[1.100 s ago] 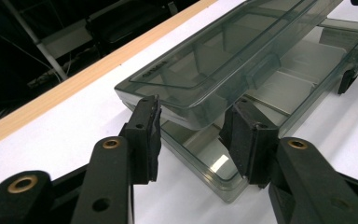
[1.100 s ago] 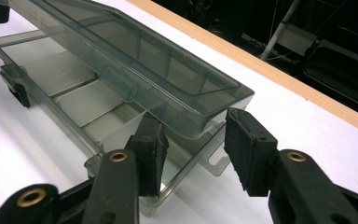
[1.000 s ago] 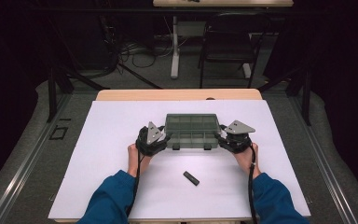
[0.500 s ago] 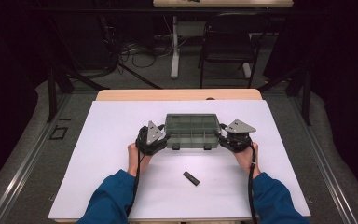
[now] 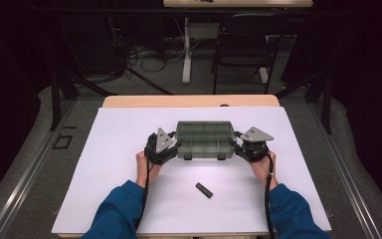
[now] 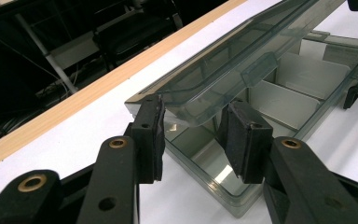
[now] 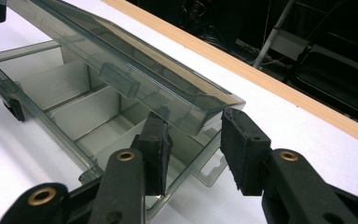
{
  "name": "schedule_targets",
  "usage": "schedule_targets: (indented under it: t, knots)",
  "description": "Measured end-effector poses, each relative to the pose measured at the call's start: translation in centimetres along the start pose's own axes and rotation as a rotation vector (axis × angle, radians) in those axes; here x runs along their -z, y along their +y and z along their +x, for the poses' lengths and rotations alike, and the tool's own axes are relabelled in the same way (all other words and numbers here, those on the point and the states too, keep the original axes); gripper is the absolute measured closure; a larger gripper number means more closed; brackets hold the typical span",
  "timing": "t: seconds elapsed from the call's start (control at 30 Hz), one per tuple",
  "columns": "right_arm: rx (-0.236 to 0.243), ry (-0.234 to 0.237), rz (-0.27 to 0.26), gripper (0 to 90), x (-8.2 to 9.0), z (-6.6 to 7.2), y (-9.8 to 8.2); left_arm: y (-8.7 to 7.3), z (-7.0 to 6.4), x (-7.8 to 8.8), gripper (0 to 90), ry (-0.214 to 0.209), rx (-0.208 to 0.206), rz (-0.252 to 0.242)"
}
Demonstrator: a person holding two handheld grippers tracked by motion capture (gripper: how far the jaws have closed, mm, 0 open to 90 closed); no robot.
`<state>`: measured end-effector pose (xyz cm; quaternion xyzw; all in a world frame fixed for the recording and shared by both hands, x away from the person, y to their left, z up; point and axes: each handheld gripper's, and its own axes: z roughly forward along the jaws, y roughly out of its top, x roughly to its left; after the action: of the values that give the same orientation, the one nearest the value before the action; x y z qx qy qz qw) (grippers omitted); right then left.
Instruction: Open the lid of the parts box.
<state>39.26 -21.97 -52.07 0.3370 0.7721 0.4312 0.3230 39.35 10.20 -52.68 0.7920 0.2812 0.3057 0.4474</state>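
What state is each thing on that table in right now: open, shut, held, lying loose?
Compartment box: on the table, open, compartments look empty.
Lid: raised partway, tilted over the box.
Left gripper: jaws around the lid's corner; whether the pads press is unclear.
Right gripper: likewise at the lid's other end.
Small black object: lying loose on the table, untouched.

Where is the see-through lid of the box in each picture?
High view: the lid sits mid-table, along the far side of the box, between the two grippers.
Left gripper view: the lid slants from upper right down to the jaws at the centre.
Right gripper view: the lid slants from upper left down to the jaws at the centre.
Shared landmark: the table's wooden edge beyond the box.
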Motion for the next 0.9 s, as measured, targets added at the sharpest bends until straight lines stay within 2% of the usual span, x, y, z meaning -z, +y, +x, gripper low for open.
schedule_targets:
  t: [0.9]
  knots:
    - [-0.008, -0.015, -0.009, 62.8, -0.08, -0.1, 0.35, 0.29, 0.33, 0.01, 62.1, 0.004, -0.001, -0.01]
